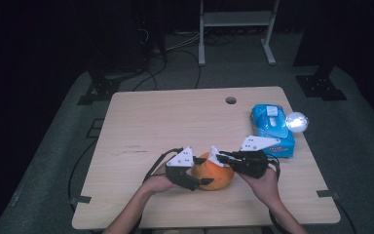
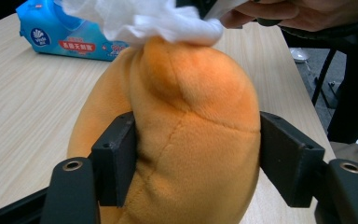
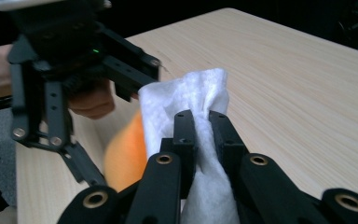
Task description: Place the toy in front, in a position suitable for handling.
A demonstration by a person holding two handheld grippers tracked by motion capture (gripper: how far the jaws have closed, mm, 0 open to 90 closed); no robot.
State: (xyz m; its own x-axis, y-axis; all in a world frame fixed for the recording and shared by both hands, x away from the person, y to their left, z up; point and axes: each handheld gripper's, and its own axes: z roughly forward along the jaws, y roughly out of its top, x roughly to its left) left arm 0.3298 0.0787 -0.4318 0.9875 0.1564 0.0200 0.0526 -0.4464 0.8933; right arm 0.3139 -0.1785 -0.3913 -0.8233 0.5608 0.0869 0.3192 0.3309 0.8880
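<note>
With the soft orange plush toy (image 2: 186, 135) on the pale wooden table (image 1: 141, 122) squeezed between the left gripper (image 1: 196, 181) jaws and the right gripper (image 3: 202, 125) pinching a crumpled white tissue (image 3: 186, 93) against its top, a hard wipe could tear the tissue or slip the toy free.

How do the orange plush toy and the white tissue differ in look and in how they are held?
The orange plush toy is plump and fuzzy; the white tissue is thin and crumpled. The left gripper clamps the toy's sides, with jaws set wide; the right gripper pinches the tissue between nearly closed jaws. Both are soft, and the tissue touches the toy's top.
</note>
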